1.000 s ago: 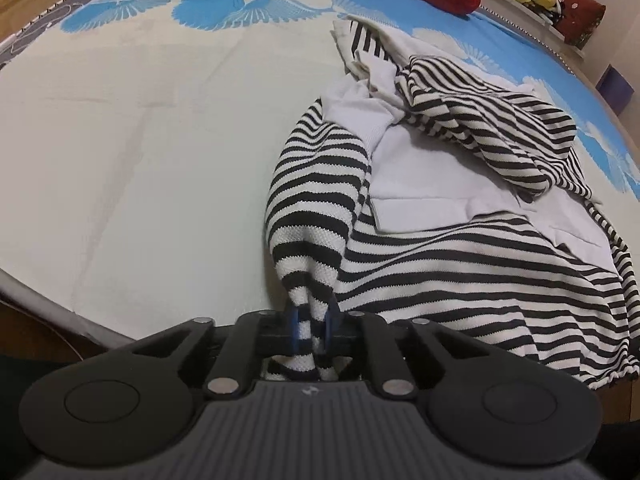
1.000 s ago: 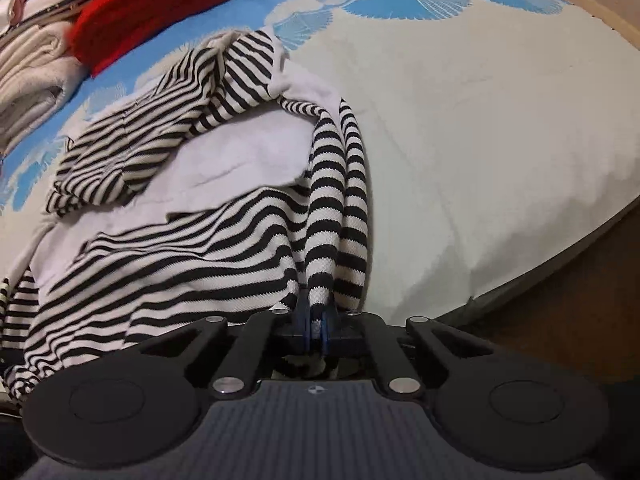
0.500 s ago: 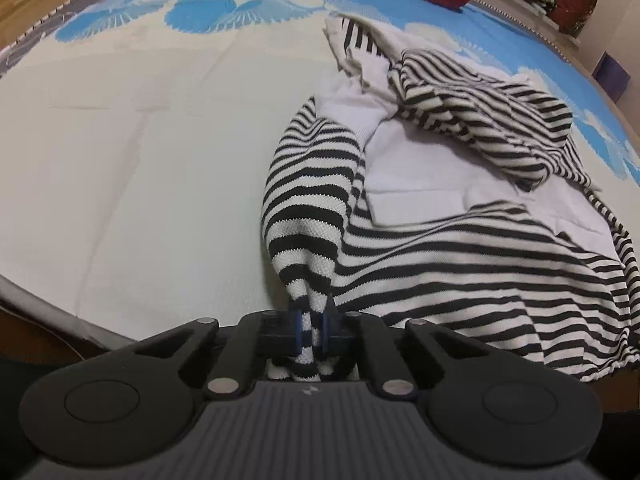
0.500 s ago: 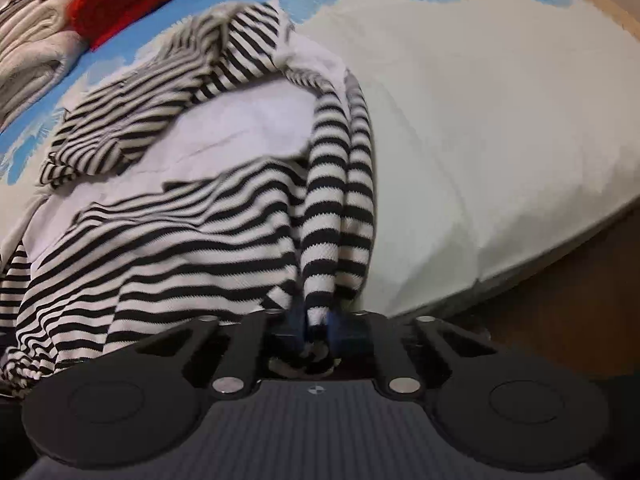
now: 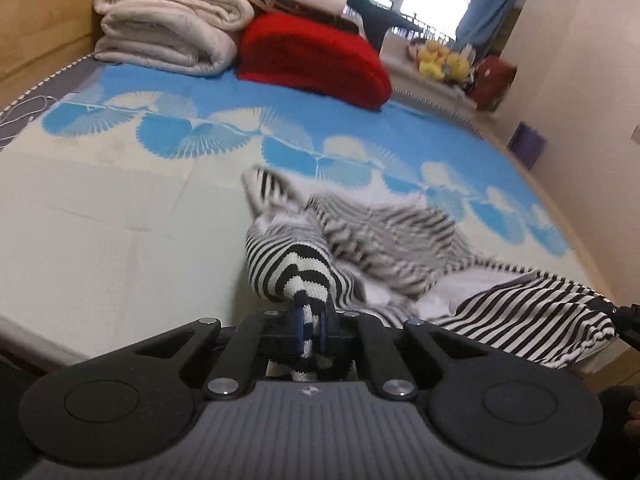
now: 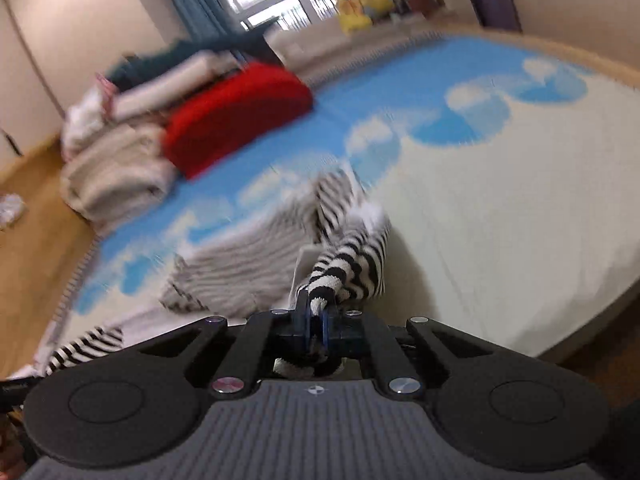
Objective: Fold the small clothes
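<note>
The left wrist view shows the left gripper (image 5: 310, 326) clenched on a striped edge of the top (image 5: 400, 240), its jaws having just been closing on the cloth between them. In the right wrist view the right gripper (image 6: 316, 326) is clamped on another striped edge of the same top. The top is held up at these two points, while its far part (blurred in both views) is draped on the bed (image 5: 120, 220), in front of the red cushion (image 5: 316, 60) and the folded blankets (image 5: 168, 28). The step in hand is judged to be the lifting of the top so that it can be spread or folded over. For the next move, both grips should be kept firm and the two edges carried together at equal height, so that the cloth is laid flat without twisting.
</note>
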Available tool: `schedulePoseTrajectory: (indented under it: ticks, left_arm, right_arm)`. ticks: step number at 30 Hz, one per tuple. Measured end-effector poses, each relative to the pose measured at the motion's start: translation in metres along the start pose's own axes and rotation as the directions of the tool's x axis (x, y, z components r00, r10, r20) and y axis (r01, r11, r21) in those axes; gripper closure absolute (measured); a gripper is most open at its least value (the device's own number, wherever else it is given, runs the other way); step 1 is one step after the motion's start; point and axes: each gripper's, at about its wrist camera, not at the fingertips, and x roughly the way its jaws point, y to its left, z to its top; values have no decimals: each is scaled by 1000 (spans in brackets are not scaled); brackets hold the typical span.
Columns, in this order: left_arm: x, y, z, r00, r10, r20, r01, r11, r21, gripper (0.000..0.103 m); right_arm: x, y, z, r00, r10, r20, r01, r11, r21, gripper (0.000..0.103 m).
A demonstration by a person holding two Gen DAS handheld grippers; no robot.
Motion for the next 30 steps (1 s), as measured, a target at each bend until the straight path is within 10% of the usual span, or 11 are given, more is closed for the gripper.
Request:
schedulePoseTrajectory:
  ticks: [9,15,24,30]
  left_arm:
    - [30,22,41,1000,19,-16,-21,992,-126,96]
    - [156,38,103,990,42,-134,-64,985,-160,96]
    - [279,62,124,927,71,-368,-163,961,-223,90]
    - [246,72,136,973,62,-224,-94,986,-138,68]
  right_arm:
    - [-30,7,19,997,79,26,-78,996,-35,99]
    - [80,-4,60,998,22,-51,-23,1000,-21,99]
    - [246,-10,85,959,-128,-253,111,990,-82,97]
    - [258,-12,84,954,-167,-250,153,985,-76,97]
